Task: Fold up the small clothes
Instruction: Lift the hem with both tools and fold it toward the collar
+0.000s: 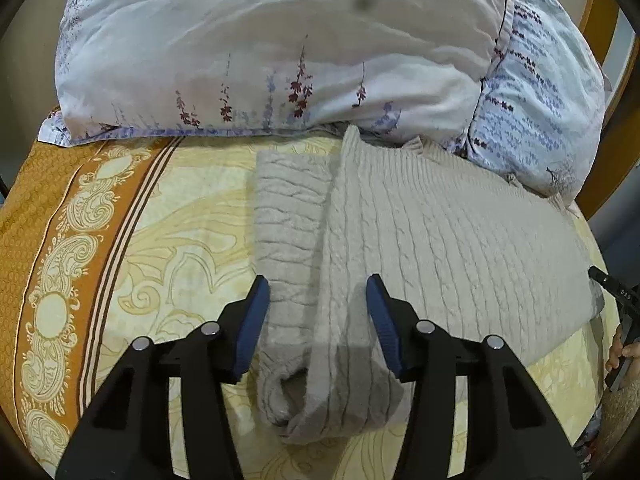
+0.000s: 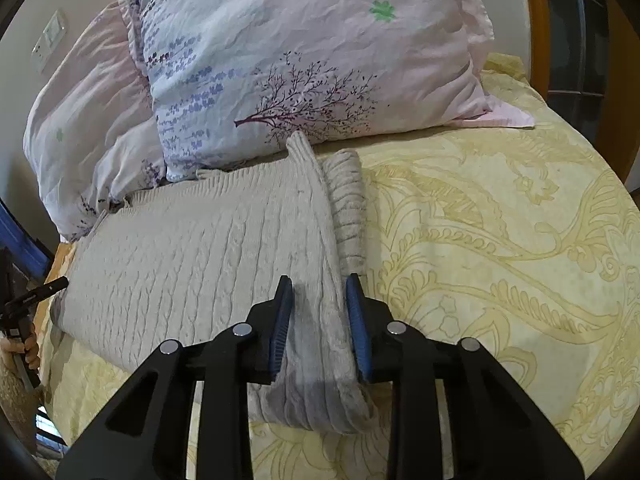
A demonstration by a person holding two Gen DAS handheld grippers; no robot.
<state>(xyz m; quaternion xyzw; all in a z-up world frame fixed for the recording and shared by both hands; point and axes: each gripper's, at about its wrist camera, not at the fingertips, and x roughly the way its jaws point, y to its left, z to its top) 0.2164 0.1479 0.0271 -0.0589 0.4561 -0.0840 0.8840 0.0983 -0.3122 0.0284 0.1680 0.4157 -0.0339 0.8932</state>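
Observation:
A beige cable-knit sweater (image 1: 440, 240) lies flat on the bed, with one side and a sleeve (image 1: 292, 232) folded inward. My left gripper (image 1: 318, 292) is open, its blue pads (image 1: 256, 320) on either side of the folded edge at the sweater's near end. In the right wrist view the sweater (image 2: 180, 248) spreads to the left. My right gripper (image 2: 318, 292) has its jaws part-closed around the folded edge (image 2: 320, 344), the pads (image 2: 356, 320) touching the fabric on both sides.
The bed has a yellow patterned sheet (image 2: 500, 260) with an orange border (image 1: 52, 240) on the left. Floral pillows (image 1: 260, 52) (image 2: 312, 52) rest at the sweater's far end. A wooden headboard (image 2: 536, 20) stands behind. The other gripper shows at the frame edge (image 1: 620, 312).

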